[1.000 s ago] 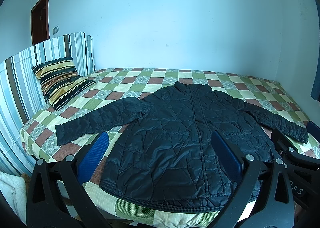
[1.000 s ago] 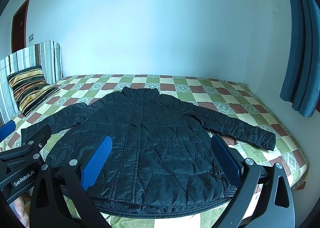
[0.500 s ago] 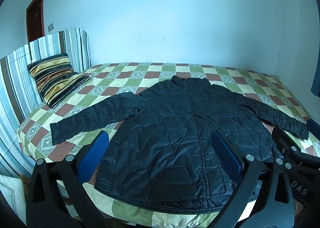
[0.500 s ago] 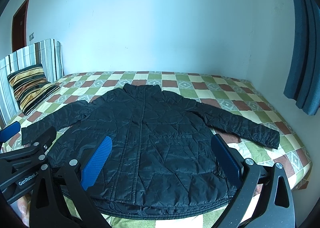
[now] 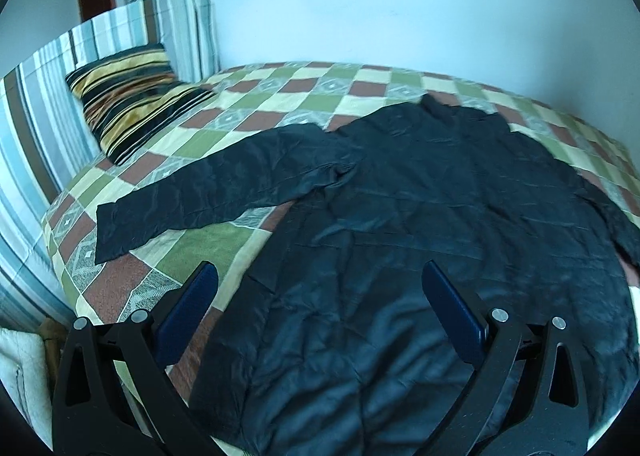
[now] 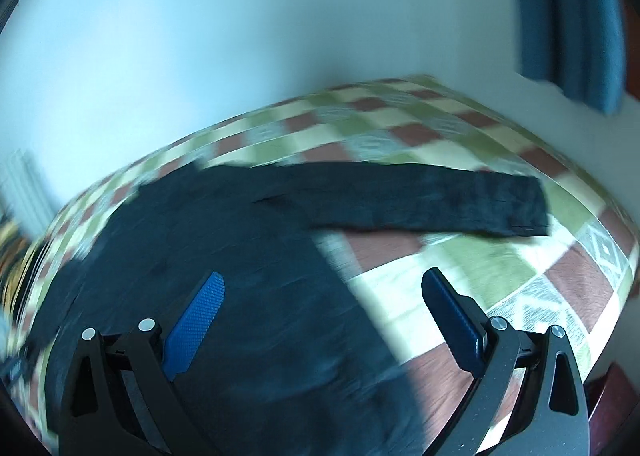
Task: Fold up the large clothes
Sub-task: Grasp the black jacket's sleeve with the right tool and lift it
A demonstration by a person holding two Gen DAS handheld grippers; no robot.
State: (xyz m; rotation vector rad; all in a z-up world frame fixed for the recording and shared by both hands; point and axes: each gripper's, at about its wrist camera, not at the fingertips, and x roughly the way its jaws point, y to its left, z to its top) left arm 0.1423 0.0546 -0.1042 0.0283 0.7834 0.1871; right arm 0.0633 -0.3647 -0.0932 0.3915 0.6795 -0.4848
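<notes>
- The left gripper (image 5: pixel 320 296) hangs low over the near edge of the bed (image 5: pixel 224 244), fingers wide apart and holding nothing. One blue pad (image 5: pixel 188 316) is above the bare sheet, the other above the jacket (image 5: pixel 420 216).
- The right gripper (image 6: pixel 322 298) is also spread wide and empty. Its left pad (image 6: pixel 196 320) is over the black cloth and the right pad over the checked sheet, near the right edge of the bed (image 6: pixel 520 276).
- Compared with half a second ago, both cameras have come closer and turned outward: the left one now looks toward the left sleeve (image 5: pixel 208 200), the right one toward the right sleeve (image 6: pixel 432 204). The right view is strongly blurred, so that hand is moving fast.
- The jacket itself has not moved. It lies flat, front side up, in the middle of the bed, hem at the near edge and collar toward the far wall, with both sleeves stretched out to the sides.
- I judge that the two hands are separating, each going for its own sleeve, so the first fold is starting but no cloth is gripped yet.
- Further back, at the left edge, a striped pillow (image 5: pixel 132 104) leans on the striped headboard (image 5: pixel 48 96), well apart from the left cuff.
- A blue curtain (image 6: pixel 568 16) hangs at the far right, beyond the bed corner.
</notes>
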